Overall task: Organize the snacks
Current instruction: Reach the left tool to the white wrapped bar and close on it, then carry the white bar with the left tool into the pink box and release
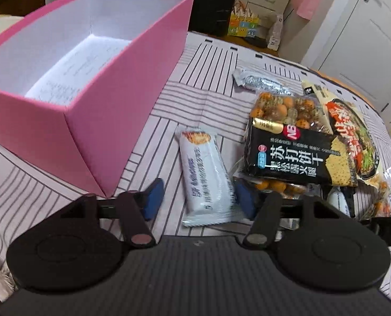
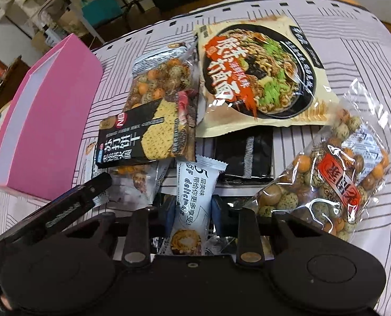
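Note:
An open pink box (image 1: pixel 95 121) with a white inside stands on the striped cloth; it also shows at the left of the right wrist view (image 2: pixel 45 131). My left gripper (image 1: pixel 199 198) is open, its blue pads either side of a white snack bar (image 1: pixel 208 176) lying flat, not pressing it. My right gripper (image 2: pixel 194 210) is shut on another white snack bar (image 2: pixel 195 197). A black cracker pack (image 1: pixel 298 158) lies on a bag of coated nuts (image 1: pixel 282 110). A noodle packet (image 2: pixel 258 76) and a second nut bag (image 2: pixel 327 184) lie to the right.
A small silver wrapper (image 1: pixel 261 81) lies beyond the pile. A black packet (image 2: pixel 244 155) sits under the noodle packet's near edge. The left gripper's body (image 2: pixel 71 205) reaches in at the lower left of the right wrist view. Furniture, a suitcase and a door stand behind.

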Available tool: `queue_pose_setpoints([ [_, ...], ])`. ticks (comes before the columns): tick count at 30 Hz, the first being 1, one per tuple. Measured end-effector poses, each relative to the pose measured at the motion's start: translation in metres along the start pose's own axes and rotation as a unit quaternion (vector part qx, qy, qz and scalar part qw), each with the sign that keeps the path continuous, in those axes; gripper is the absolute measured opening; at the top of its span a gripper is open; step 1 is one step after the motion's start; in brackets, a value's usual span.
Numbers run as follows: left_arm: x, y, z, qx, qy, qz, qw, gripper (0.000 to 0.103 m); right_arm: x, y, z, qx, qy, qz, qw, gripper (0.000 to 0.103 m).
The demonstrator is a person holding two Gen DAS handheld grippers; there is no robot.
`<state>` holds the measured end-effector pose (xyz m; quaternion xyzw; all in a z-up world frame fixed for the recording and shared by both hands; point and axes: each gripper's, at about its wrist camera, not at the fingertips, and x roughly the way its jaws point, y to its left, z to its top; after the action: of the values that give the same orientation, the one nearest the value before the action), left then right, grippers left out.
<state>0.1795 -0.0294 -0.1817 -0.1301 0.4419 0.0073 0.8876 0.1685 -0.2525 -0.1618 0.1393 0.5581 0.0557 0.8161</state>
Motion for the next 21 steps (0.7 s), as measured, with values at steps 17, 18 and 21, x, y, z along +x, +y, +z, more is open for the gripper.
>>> queue_pose_setpoints([
  [17,-0.028,0.008,-0.006,0.037,0.013,0.026,0.9989,0.029,-0.025,0.004,-0.016,0.002,-0.007,0.017,1.0,0.031],
  [18,-0.033,0.008,-0.006,0.039,0.01,0.026,0.9989,0.029,-0.027,0.006,-0.018,-0.003,-0.009,0.016,1.0,0.031],
  [21,-0.047,0.009,-0.009,0.047,0.001,0.029,0.9985,0.028,-0.033,0.01,-0.025,-0.014,-0.013,0.015,1.0,0.031],
])
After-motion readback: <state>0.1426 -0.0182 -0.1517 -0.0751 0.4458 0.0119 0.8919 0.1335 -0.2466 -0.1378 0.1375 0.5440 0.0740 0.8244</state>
